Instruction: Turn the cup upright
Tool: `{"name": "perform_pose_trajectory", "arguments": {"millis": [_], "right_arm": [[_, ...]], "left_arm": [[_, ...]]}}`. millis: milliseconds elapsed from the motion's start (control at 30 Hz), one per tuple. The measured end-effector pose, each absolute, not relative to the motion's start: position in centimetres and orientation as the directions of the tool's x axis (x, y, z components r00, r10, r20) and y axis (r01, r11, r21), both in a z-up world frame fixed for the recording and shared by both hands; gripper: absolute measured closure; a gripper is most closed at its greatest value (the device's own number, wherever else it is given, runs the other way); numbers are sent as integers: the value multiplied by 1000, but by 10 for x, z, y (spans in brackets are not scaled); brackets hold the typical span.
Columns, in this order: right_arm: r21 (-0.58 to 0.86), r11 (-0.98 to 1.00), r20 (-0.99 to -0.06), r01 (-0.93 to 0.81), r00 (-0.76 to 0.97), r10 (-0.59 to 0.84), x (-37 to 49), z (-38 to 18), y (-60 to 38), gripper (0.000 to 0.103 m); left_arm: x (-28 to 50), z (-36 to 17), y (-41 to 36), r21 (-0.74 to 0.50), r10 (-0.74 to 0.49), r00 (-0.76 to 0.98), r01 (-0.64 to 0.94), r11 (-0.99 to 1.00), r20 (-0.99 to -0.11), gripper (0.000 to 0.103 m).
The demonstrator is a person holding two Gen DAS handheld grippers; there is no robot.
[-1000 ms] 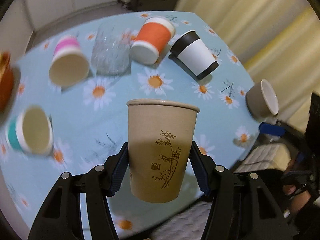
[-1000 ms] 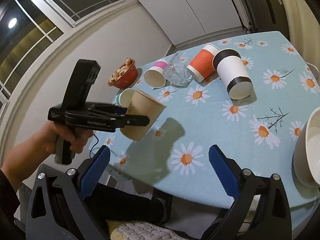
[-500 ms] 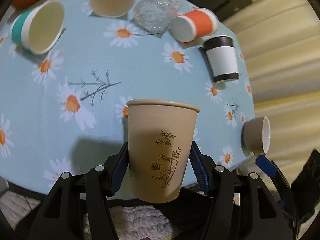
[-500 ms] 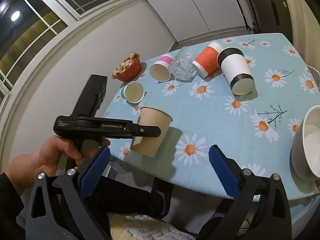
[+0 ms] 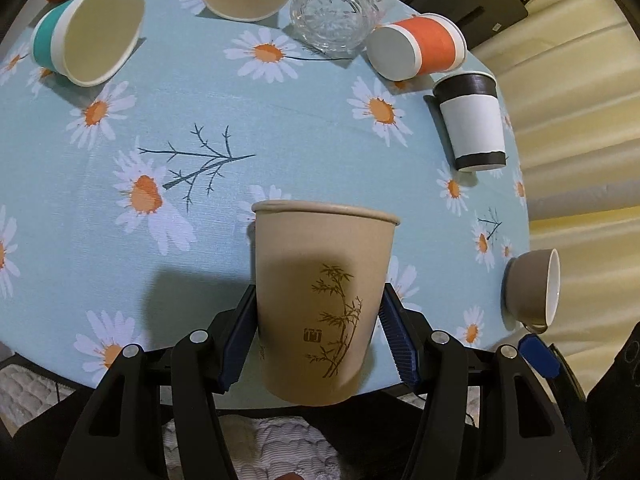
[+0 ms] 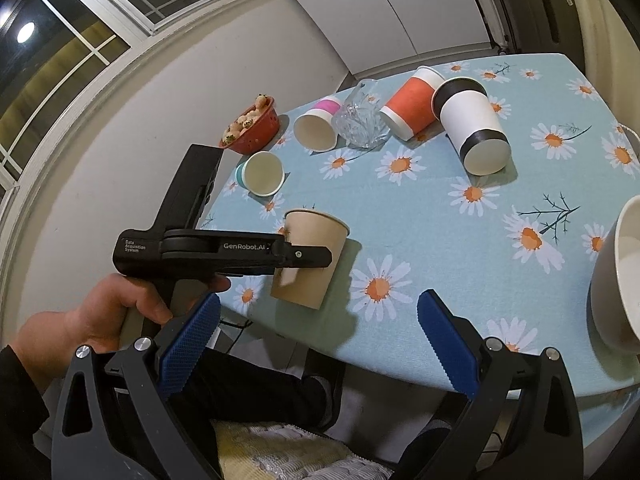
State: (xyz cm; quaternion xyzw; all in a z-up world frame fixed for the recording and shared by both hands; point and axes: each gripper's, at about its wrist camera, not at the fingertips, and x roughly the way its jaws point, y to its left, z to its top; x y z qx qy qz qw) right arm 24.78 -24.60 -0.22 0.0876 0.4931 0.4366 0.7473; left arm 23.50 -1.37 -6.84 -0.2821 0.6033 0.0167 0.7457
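Note:
My left gripper (image 5: 318, 340) is shut on a tan paper cup (image 5: 324, 300) with a bamboo print, held upright with its rim up at the near edge of the table. In the right wrist view the same tan cup (image 6: 310, 256) sits in the left gripper (image 6: 308, 258), its base at or just above the cloth; contact cannot be told. My right gripper (image 6: 316, 344) is open and empty, below the table's near edge.
On the daisy tablecloth (image 5: 280, 128) lie a teal cup (image 5: 88, 32), a pink cup (image 6: 318, 124), a glass (image 5: 340, 12), an orange cup (image 5: 416, 52), and a black-and-white cup (image 5: 472, 120). A grey ceramic cup (image 5: 532, 284) lies at the right edge. A red bowl (image 6: 252, 128) stands far left.
The left gripper has turned the tan cup from tilted to upright and lowered it toward the table's near edge. The right gripper has stayed open and almost still.

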Motion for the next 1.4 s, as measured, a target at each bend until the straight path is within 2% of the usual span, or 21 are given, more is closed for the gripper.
{"name": "perform_pose_trajectory", "arguments": {"millis": [167, 267, 367, 800, 1167, 1400], "right_arm": [[564, 604, -664, -563, 126, 737, 247, -6, -246, 5], [563, 606, -666, -563, 125, 735, 245, -6, -247, 5], [562, 609, -669, -560, 125, 733, 245, -6, -247, 5], [533, 628, -692, -567, 135, 709, 240, 4, -237, 5], [546, 671, -749, -501, 67, 659, 261, 1, -205, 5], [538, 709, -797, -456, -3, 604, 280, -11, -174, 5]], "left_arm": [[237, -69, -13, -411, -330, 265, -366, 835, -906, 42], [237, -66, -14, -406, -323, 268, -366, 837, -908, 29], [237, -62, -15, -403, -319, 272, -357, 843, -908, 25], [219, -25, 3, -445, -328, 359, -316, 838, -874, 25], [147, 1, 33, -532, -361, 487, -276, 800, -795, 25], [103, -4, 50, -598, -368, 583, -267, 755, -725, 25]]}}
